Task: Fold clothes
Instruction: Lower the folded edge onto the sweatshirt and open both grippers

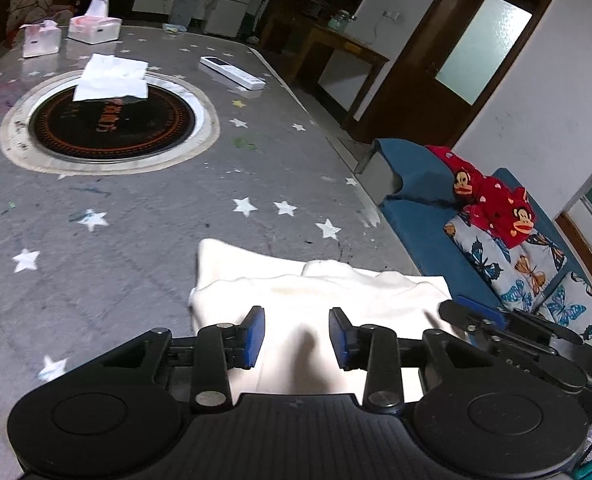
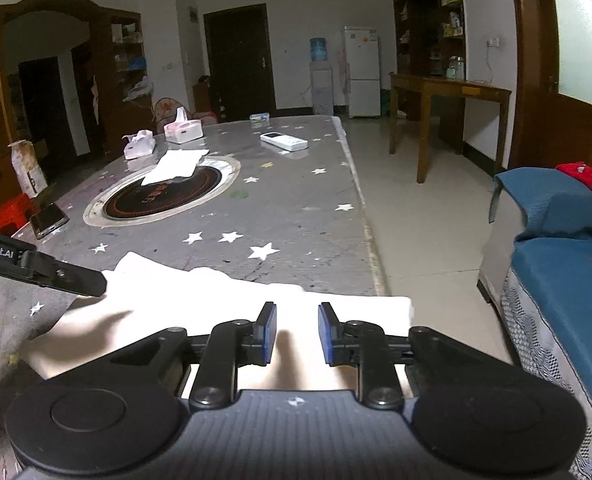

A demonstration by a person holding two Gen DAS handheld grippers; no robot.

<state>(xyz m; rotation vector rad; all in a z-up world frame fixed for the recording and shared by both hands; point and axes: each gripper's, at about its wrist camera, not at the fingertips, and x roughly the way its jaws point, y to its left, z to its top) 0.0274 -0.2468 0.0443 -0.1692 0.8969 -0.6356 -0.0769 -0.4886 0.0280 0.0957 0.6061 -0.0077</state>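
Observation:
A cream white garment [image 1: 316,292] lies bunched on the near edge of the grey star-patterned table [image 1: 156,208]; it also shows in the right wrist view [image 2: 216,300]. My left gripper [image 1: 296,338] is open just above the garment, holding nothing. My right gripper [image 2: 296,332] is open above the garment's right part, holding nothing. The right gripper's fingers [image 1: 496,316] show at the garment's right edge in the left wrist view. The left gripper's finger [image 2: 68,276] shows over the garment's left edge in the right wrist view.
A round black cooktop [image 1: 112,120] is set in the table, with a folded white cloth [image 1: 112,78] on its far rim. Two tissue boxes [image 1: 94,26], a white remote [image 1: 232,72] and a phone [image 2: 50,220] lie farther off. A blue sofa [image 2: 568,280] with red clothing [image 1: 492,200] stands to the right.

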